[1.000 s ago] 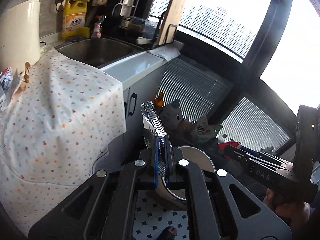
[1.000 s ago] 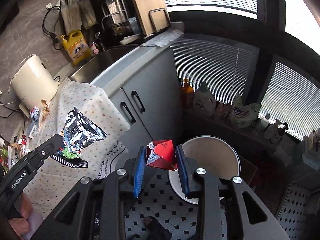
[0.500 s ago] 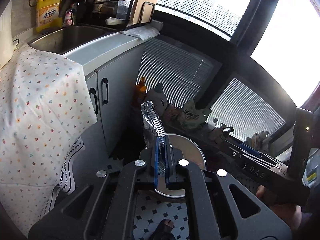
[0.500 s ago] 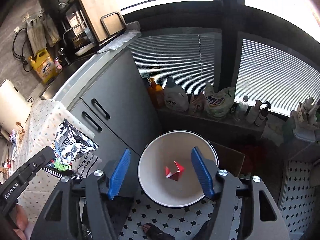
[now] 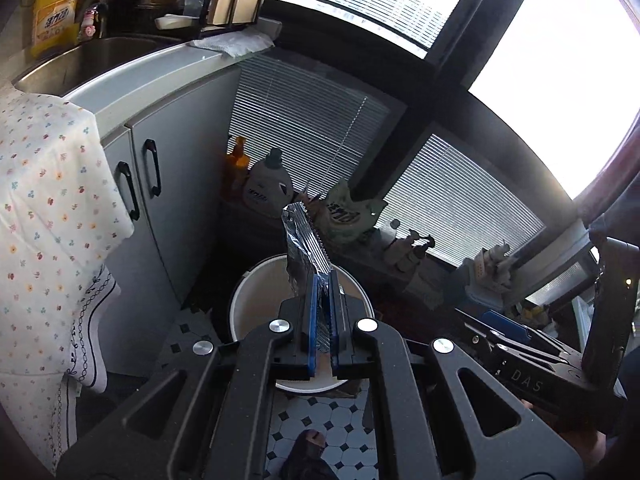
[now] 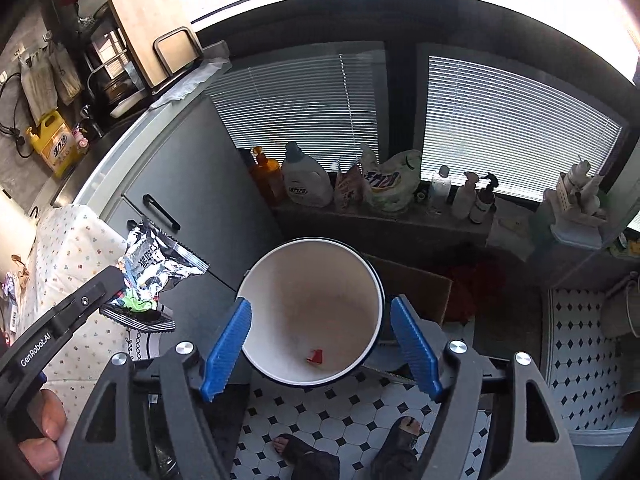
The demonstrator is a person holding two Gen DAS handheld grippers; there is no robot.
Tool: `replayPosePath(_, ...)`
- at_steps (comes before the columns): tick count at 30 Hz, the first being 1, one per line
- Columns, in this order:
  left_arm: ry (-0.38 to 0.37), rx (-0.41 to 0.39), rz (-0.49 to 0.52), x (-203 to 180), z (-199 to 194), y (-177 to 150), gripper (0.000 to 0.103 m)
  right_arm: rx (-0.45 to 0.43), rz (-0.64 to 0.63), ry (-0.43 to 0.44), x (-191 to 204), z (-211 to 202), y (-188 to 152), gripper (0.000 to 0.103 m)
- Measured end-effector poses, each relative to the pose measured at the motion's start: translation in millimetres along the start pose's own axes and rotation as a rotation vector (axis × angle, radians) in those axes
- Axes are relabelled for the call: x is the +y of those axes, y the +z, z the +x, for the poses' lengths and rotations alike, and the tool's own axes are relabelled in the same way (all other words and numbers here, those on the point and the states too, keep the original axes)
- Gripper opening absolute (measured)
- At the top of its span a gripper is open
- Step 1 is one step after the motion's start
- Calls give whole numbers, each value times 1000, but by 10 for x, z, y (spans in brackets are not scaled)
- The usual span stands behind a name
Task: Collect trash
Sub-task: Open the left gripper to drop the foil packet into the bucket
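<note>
Gripping foil wrapper point(image 5: 304, 248) in left tool point(image 5: 323, 320), right tool point(image 6: 320, 344) just opening, empty, over bin point(image 6: 256, 280)

The wrapper point(image 6: 160, 264) is crinkled silver foil, glossy, with a serrated edge. The bin point(image 6: 312, 280) looks like smooth matt plastic, cream inside. The scrap point(image 6: 315, 356) in it is red, paper-like. The cloth point(image 5: 48, 200) is soft printed fabric with tiny flowers. The cabinet point(image 5: 176, 184) doors are smooth grey with a dull sheen. The board point(image 6: 148, 28) is pale wood. The floor point(image 6: 328, 420) is glossy tile. The pads point(image 6: 228, 344) are ribbed blue rubber or plastic; the gripper frames are matt black.
</note>
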State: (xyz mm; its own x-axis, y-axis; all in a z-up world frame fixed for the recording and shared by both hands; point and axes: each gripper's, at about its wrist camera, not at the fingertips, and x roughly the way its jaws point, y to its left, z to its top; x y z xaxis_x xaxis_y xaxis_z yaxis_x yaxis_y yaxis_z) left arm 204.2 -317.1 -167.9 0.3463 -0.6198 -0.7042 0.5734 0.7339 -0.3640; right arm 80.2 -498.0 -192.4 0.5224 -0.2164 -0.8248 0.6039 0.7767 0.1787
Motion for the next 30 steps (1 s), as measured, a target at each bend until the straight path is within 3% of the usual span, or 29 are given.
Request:
replayPosePath(3,-56,9,9,-94,129,-2,6,-7,10,-28,-101,-19,-10,71)
replayPosePath(5,-83,13,18,-149,212,-12,17,-12,17,-46,-167,-26,-10,71)
replayPosePath(6,-86,12,14,-163,242,-23,40,-16,17,-57,-202,-33,-12,71)
replayPosePath(7,-92,3,6,-170,255,-36,57,-18,18,-67,-240,-37,-10,71)
replayPosePath(10,-100,0,-10,-156,281,-67,60,-18,25,-81,-327,-51,-4,71)
replayPosePath(15,-42,-30,-30,-70,127,-44,66,-16,17,-72,-337,-80,12,73)
replayPosePath(17,-9,-59,-39,-22,-21,-4,70,-23,3,-59,-272,-103,34,80)
replayPosePath(26,174,-207,-105,323,-978,147,83,-72,-110,115,414,-316,233,81)
replayPosePath(30,267,-273,-128,448,-1460,183,95,-109,-194,202,829,-464,265,84)
